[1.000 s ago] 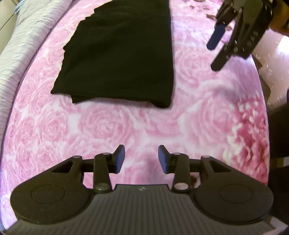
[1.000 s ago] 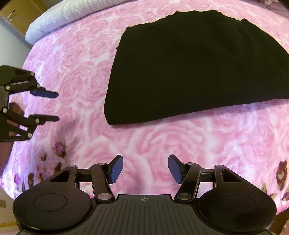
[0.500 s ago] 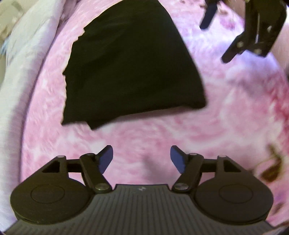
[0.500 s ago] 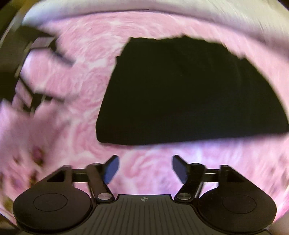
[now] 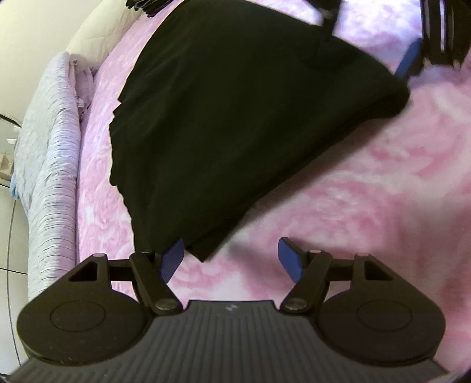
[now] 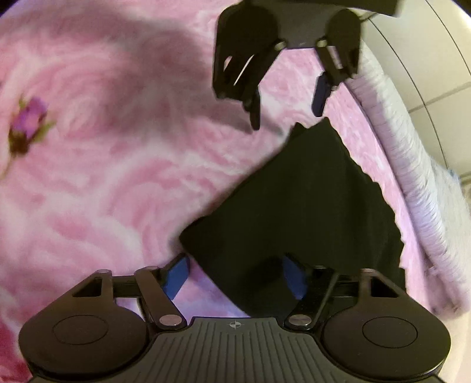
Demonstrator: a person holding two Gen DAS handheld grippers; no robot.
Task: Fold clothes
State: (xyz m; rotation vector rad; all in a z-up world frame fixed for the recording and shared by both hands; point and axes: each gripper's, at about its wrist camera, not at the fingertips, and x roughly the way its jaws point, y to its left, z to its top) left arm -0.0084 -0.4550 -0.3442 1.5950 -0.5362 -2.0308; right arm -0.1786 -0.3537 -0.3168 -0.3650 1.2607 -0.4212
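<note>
A folded black garment (image 5: 235,117) lies flat on the pink rose-patterned bed cover (image 5: 368,206). My left gripper (image 5: 231,260) is open, and one corner of the garment reaches in between its blue pads. In the right wrist view the same garment (image 6: 309,212) has its opposite corner lying between the fingers of my open right gripper (image 6: 235,278). Each gripper appears in the other's view: the right gripper (image 5: 412,50) at the garment's far corner, the left gripper (image 6: 288,109) just past the far tip of the cloth.
A lilac ribbed quilt (image 5: 50,165) runs along the bed's edge beside the garment, with a pale wall and floor beyond it. More dark cloth (image 5: 144,4) lies at the far end. The bed cover stretches wide to the left in the right wrist view (image 6: 103,162).
Both grippers have swung in and down to opposite corners of the black garment, which now fills much more of each view. Their fingers have spread wider apart.
</note>
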